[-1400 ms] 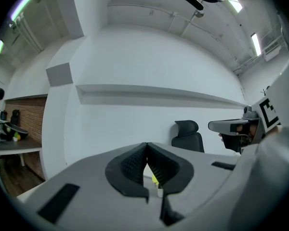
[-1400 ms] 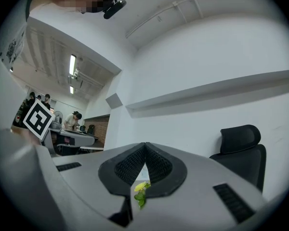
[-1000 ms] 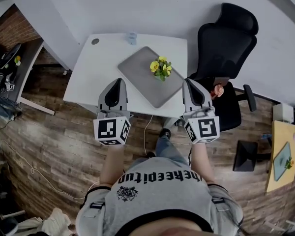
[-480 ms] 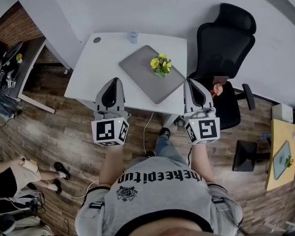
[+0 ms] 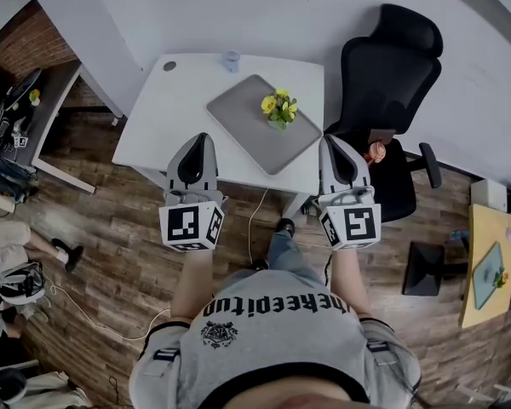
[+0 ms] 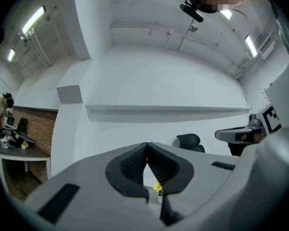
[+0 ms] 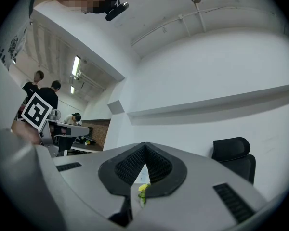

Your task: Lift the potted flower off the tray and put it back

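The potted flower [image 5: 279, 109], yellow blooms with green leaves, stands on the grey tray [image 5: 247, 130] on the white table [image 5: 179, 100]. My left gripper [image 5: 200, 138] hangs over the table's near edge, left of the tray, shut and empty. My right gripper [image 5: 330, 141] is at the table's near right corner, also shut and empty. Both are short of the flower and apart from it. In the left gripper view the closed jaws meet, with the flower [image 6: 157, 187] small in the gap below them. In the right gripper view the flower [image 7: 143, 189] peeks under its shut jaws.
A black office chair [image 5: 392, 66] stands right of the table, close to my right gripper. A small blue cup [image 5: 231, 61] sits at the table's far edge. A side desk [image 5: 34, 109] is at the left, where a person [image 5: 13, 241] stands. A yellow table [image 5: 485, 267] is far right.
Both shut grippers have drawn back slightly from the table, so the tray and flower sit a little farther off. A person has walked through the lower left of the head view.
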### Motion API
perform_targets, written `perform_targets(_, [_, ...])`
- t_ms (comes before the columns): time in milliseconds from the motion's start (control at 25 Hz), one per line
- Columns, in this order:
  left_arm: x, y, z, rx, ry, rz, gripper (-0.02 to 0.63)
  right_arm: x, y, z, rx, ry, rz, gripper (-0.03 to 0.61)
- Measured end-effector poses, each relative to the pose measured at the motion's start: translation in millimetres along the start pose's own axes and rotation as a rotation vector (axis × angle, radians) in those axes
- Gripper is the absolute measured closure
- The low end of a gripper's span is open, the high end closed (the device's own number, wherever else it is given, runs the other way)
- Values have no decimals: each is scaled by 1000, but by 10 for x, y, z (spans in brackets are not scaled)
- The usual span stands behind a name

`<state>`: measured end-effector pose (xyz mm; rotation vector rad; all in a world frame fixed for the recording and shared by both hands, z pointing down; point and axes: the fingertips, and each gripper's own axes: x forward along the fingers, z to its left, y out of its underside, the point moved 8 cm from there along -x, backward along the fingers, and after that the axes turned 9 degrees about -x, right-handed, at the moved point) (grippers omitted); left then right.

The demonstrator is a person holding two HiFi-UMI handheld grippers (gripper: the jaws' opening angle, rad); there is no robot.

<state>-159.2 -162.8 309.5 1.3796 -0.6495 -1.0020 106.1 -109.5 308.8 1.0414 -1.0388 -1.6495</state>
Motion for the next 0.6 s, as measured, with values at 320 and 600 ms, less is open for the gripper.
perform_targets(320, [-53, 12, 29, -5, -10, 6, 609, -22, -16, 51, -3, -7, -7, 575])
perform_targets(600, [-133, -20, 42, -10, -11, 6, 609, -75, -64, 110, -2, -3, -4, 575])
